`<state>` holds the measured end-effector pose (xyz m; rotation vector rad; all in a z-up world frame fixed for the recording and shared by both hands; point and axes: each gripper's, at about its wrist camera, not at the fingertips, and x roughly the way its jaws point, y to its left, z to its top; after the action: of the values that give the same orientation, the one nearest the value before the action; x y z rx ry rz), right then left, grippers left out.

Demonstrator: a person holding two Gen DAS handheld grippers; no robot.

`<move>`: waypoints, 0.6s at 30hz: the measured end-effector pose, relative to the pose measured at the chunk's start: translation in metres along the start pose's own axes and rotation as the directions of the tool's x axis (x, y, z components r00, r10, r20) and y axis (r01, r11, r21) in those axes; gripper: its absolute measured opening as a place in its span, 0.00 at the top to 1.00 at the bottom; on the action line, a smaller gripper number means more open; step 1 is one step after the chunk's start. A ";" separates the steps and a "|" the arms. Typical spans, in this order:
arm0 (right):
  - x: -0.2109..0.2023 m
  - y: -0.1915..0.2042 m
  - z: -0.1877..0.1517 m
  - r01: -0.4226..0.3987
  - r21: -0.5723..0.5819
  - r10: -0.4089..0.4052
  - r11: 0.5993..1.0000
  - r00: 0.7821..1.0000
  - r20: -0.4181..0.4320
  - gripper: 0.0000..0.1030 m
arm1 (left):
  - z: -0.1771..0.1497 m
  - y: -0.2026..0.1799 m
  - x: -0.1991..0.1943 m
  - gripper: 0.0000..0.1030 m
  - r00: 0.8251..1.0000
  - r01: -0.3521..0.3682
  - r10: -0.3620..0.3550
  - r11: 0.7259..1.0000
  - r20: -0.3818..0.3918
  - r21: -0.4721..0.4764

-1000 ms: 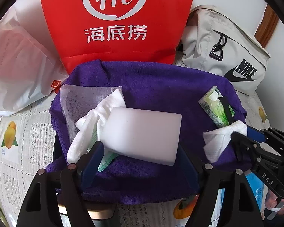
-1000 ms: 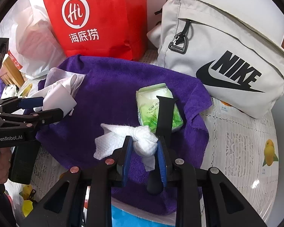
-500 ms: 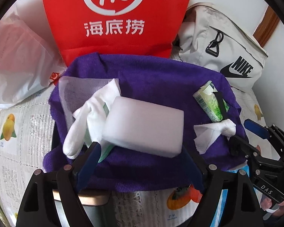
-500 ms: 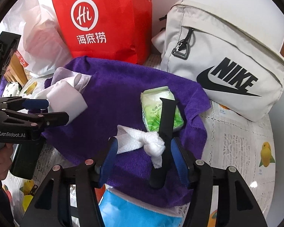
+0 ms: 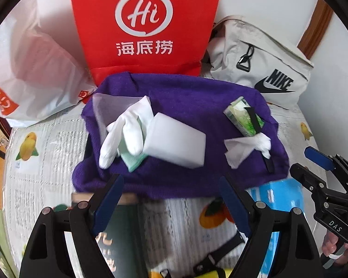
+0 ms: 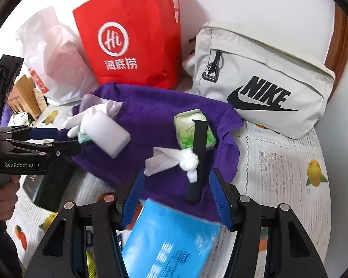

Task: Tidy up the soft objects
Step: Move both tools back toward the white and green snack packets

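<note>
Sponge (image 5: 176, 141) lies on the purple towel (image 5: 185, 97), long axis crosswise, straight ahead of the left tongs (image 5: 171, 199) — wide, empty; right tongs (image 6: 176, 197) — jaws just opened, empty — face the tissue (image 6: 174, 159).

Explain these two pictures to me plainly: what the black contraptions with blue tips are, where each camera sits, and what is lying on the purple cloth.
No robot here: a person holds a two-finger tool in each hand. Each picture comes from a fisheye camera on one tool, looking along its blue fingers.

The left tool stands open and empty. The right tool has just been opening; nothing is between its pads.

On the purple towel lie a white sponge block, a white glove, a green tissue pack, a black strap and a crumpled tissue. Behind stand a red paper bag and a grey Nike bag.
</note>
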<state>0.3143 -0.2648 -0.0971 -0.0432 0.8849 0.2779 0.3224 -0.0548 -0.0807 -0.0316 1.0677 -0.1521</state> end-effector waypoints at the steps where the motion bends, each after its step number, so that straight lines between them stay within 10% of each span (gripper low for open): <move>1: -0.005 0.002 -0.003 -0.003 0.002 0.003 1.000 1.000 0.005 0.44 | -0.004 -0.001 -0.004 0.19 1.000 0.002 -0.002 1.000 0.006 0.002; 18: -0.087 0.035 -0.088 -0.058 0.006 0.058 0.998 0.996 0.061 0.41 | -0.113 -0.011 -0.067 0.19 0.999 0.013 -0.014 1.000 0.049 0.014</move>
<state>0.1866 -0.2634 -0.0831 -0.0019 0.8274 0.3284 0.1904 -0.0508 -0.0756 -0.0302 1.0177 -0.1698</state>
